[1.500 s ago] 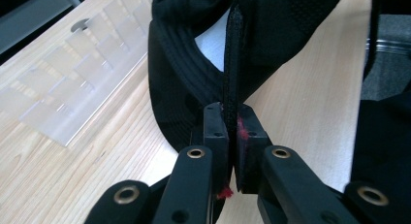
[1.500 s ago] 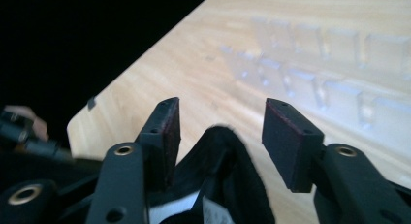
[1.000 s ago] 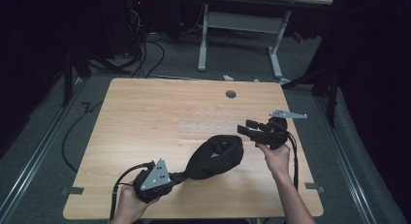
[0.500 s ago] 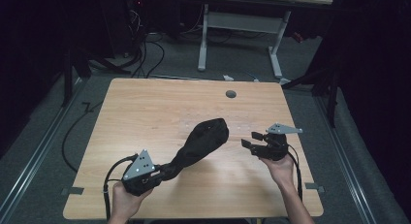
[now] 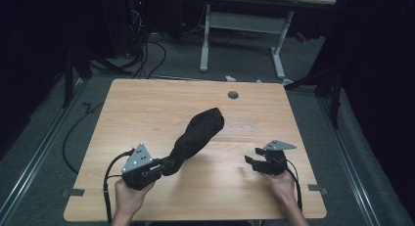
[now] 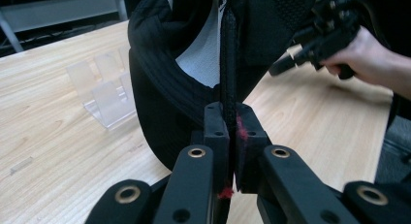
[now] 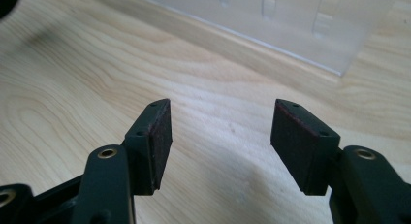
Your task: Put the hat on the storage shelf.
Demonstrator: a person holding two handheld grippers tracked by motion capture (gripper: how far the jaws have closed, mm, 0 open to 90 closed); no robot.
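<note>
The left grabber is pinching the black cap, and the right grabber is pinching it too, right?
Not quite. The left gripper is pinching the black cap, but the right gripper isn't. The right gripper view shows its jaws wide apart with nothing between them, above the bare wooden table.

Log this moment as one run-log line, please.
left gripper: shut on black cap, lifted | right gripper: open, empty, above table | clear stand: on table

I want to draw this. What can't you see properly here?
- Black cap: its front, hidden in the high view by its own folded cloth.
- Clear plastic stand: its top, cut off by the right gripper view's edge.
- Left tongs: pad faces, covered by the cap's brim.
</note>
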